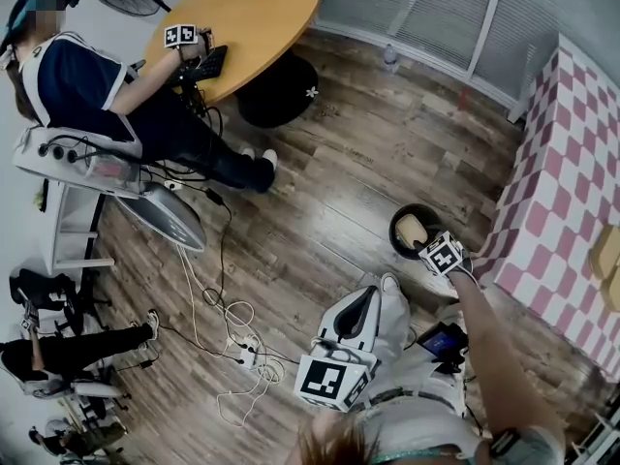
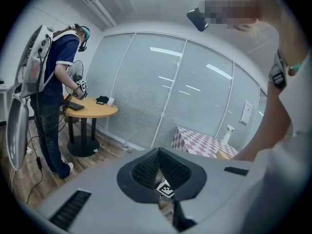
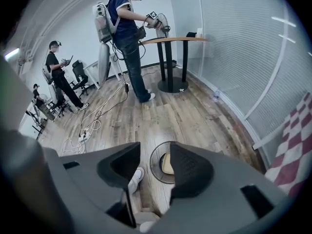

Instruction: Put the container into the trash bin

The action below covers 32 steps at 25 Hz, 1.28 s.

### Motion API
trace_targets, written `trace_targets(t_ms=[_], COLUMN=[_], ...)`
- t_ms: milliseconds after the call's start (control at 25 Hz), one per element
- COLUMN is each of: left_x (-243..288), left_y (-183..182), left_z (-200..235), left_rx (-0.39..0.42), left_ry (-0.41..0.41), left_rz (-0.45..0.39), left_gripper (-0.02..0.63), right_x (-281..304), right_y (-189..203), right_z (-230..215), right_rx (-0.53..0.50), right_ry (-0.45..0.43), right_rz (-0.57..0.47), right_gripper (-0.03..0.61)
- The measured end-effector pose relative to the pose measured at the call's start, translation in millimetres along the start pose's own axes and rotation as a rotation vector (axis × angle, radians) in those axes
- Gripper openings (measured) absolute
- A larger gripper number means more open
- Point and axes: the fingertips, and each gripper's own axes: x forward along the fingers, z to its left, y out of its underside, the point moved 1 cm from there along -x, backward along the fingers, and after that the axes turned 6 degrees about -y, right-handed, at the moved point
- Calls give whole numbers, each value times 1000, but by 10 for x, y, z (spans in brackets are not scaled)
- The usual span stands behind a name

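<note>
On the wooden floor stands the round black trash bin (image 1: 415,231), and a beige container (image 1: 411,229) lies inside it. My right gripper (image 1: 431,245) hangs just above the bin's near rim, its marker cube on top. In the right gripper view the jaws (image 3: 155,152) stand open with nothing between them; through the gap I see the bin (image 3: 157,172) and the container (image 3: 167,164) straight below. My left gripper (image 1: 373,294) is lower left of the bin, near my body. In the left gripper view its tips (image 2: 159,152) meet, holding nothing.
A pink-and-white checked table (image 1: 562,182) stands right beside the bin. A person with grippers works at a round wooden table (image 1: 242,17) at the back left. Cables and a power strip (image 1: 242,349) lie on the floor to the left. My white shoe (image 3: 135,177) is near the bin.
</note>
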Motion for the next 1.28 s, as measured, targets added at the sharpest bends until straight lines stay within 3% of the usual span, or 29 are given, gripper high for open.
trace_targets(t_ms=[360,800,1000,1280], left_x=[90,99,117,163], left_y=[-56,-7,-54,-45], left_z=[-104,-245,-327,-428], left_rx=[15,34,42,74], left_ry=[20,45,77,116], left_rz=[-2,15,8,19], left_gripper=[6,6,6,6], right_x=[-87,-247,-417,-816], right_y=[-21,78,-57,-347], right_z=[24,355,461,698], right_rx=[-45,-140,-79,-178], right_ry=[-32,-140,-201,-270], right_rz=[24,81,11,-90], right_gripper=[167,45,-5,-6])
